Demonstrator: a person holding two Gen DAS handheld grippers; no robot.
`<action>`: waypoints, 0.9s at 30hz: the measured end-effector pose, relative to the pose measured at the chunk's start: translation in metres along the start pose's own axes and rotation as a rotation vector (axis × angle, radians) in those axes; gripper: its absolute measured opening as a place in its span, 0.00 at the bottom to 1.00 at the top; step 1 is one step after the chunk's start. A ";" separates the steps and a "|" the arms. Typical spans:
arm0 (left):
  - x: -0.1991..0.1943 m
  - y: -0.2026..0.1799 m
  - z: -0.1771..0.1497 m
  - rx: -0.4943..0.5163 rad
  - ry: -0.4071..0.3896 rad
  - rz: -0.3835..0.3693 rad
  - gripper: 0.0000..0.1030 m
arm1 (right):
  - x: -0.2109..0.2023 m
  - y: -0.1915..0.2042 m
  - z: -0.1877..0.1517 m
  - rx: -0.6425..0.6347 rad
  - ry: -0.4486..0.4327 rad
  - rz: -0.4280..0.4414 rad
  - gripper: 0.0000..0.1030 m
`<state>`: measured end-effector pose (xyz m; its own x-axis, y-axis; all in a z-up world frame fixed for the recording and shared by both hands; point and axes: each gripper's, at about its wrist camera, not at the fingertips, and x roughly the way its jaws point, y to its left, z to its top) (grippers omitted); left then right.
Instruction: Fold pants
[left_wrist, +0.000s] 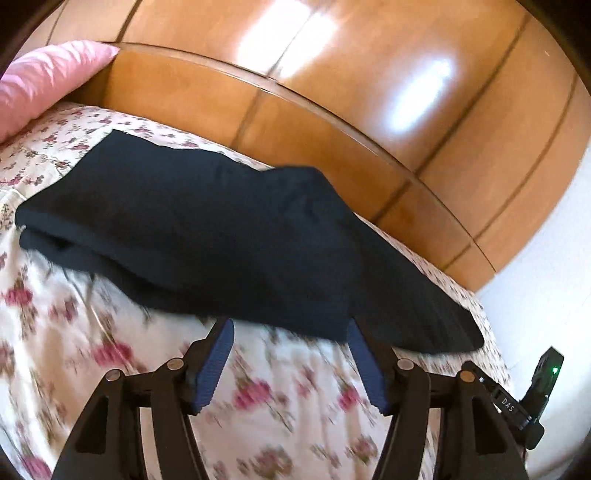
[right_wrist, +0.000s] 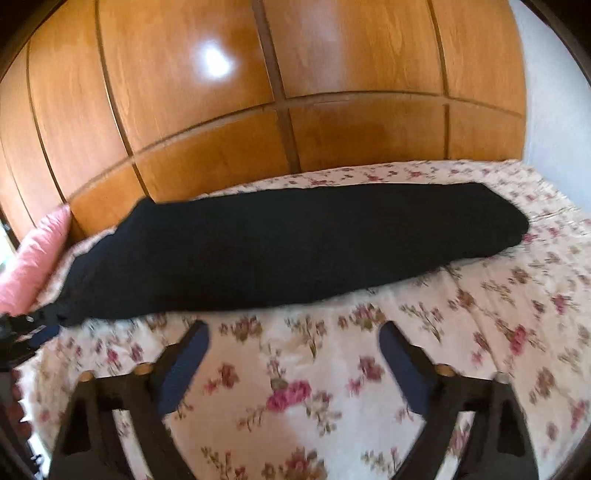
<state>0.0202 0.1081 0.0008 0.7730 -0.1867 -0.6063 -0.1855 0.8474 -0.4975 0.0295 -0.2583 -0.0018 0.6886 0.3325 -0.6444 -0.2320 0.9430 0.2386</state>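
Pants (right_wrist: 295, 251): a long black garment, folded lengthwise into one narrow strip, lying flat across the bed; its far edge runs close to the wardrobe side, its near edge faces both tools.
Bed (right_wrist: 303, 373): covered with a cream spread printed with pink flowers; it carries the pants and fills the foreground of both views.
Left tool (left_wrist: 290, 334): jaws spread apart, nothing between them; the blue pads (left_wrist: 216, 363) sit just at the near hem of the pants, and whether a tip touches the cloth cannot be told through the blur.
Right tool (right_wrist: 293, 338): jaws standing apart, only bedspread showing between the blue pads (right_wrist: 186, 363); the tips are near the pants' front edge but clear of it.
Pillow (left_wrist: 48, 85): pink, at the left end of the bed, against the wood.
Wardrobe (right_wrist: 258, 92): glossy brown wooden panels rising right behind the bed.
Wall (right_wrist: 546, 110): pale, at the right of the wardrobe.
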 end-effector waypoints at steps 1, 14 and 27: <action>0.005 0.004 0.006 -0.008 -0.006 0.009 0.62 | 0.006 -0.006 0.005 0.025 0.019 0.015 0.57; 0.035 0.036 0.029 -0.060 0.059 0.090 0.43 | 0.058 -0.039 0.031 0.196 0.129 0.084 0.52; 0.034 0.065 0.035 -0.169 0.075 0.114 0.00 | 0.069 -0.053 0.056 0.265 0.062 0.103 0.09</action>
<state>0.0563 0.1742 -0.0303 0.6950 -0.1362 -0.7060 -0.3735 0.7706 -0.5164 0.1273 -0.2860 -0.0183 0.6258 0.4340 -0.6481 -0.1053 0.8703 0.4811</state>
